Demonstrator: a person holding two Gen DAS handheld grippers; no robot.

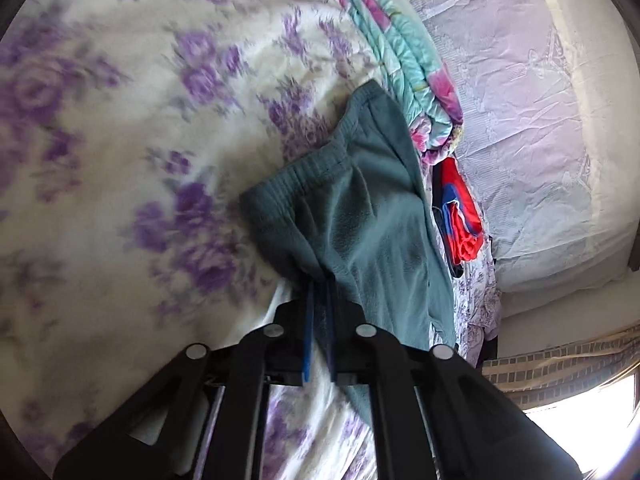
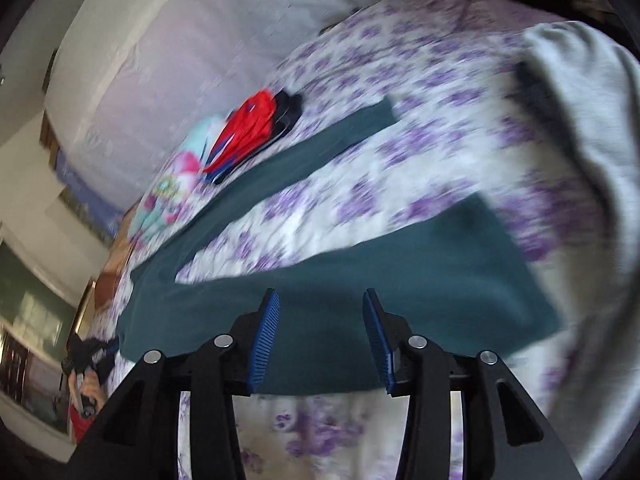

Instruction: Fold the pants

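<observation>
Teal fleece pants [image 1: 360, 216] lie on a bed with a purple-flowered cover [image 1: 120, 140]. In the left wrist view my left gripper [image 1: 319, 280] is shut on the waistband end, and the cloth bunches up just past the blue pads. In the right wrist view the pants [image 2: 360, 292] spread flat, one leg [image 2: 304, 160] stretching away to the upper right and the other leg [image 2: 480, 264] lying wide to the right. My right gripper [image 2: 320, 298] hovers over the near leg, open, its blue pads apart with no cloth pinched between them.
A red and blue garment [image 2: 248, 128] and a quilted pink-and-aqua blanket [image 2: 172, 196] lie along the far side of the bed by a pale pillow [image 1: 540, 140]. A grey garment [image 2: 592, 128] sits at the right. The bed's edge runs near the bottom right of the left view.
</observation>
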